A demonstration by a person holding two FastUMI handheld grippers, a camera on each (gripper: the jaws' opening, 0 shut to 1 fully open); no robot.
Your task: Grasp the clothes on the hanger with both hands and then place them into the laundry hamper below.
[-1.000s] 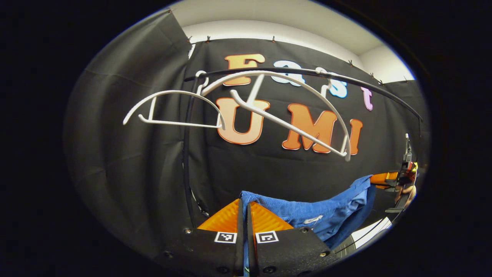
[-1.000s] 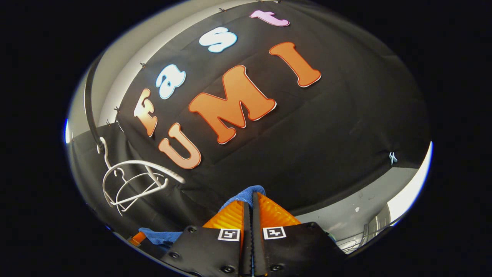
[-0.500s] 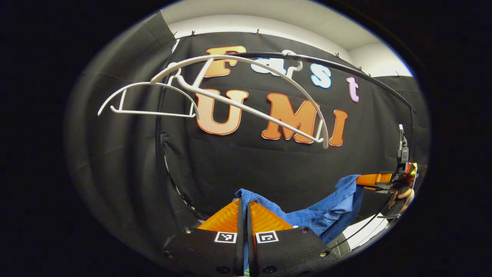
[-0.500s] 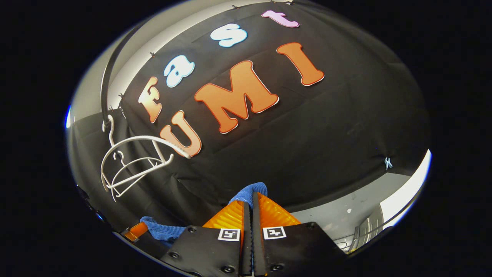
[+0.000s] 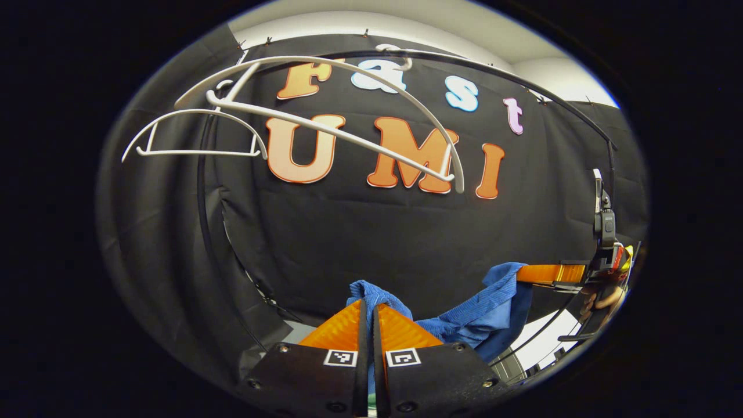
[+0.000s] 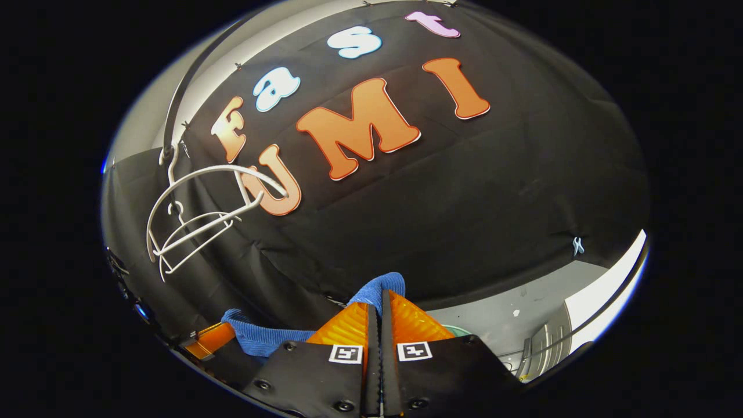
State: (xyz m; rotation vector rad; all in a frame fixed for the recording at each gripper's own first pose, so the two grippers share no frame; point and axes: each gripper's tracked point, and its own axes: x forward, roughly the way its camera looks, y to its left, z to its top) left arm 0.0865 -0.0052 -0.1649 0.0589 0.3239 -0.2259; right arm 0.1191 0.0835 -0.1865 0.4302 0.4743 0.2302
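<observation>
Left gripper view: both tongs, left (image 5: 368,310) and right (image 5: 525,274), clamp the shirt (image 5: 464,316) clear of the hangers (image 5: 325,125); next, lower it into the hamper.

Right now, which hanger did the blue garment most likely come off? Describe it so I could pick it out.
Find the black rail curving across the top of the booth's cloth wall. Two bare white hangers hang from it, above the blue garment. Probably the nearer hanger: it looks larger, tilts so its bar slopes down to the right, and overlaps the smaller, level hanger further left.
</observation>
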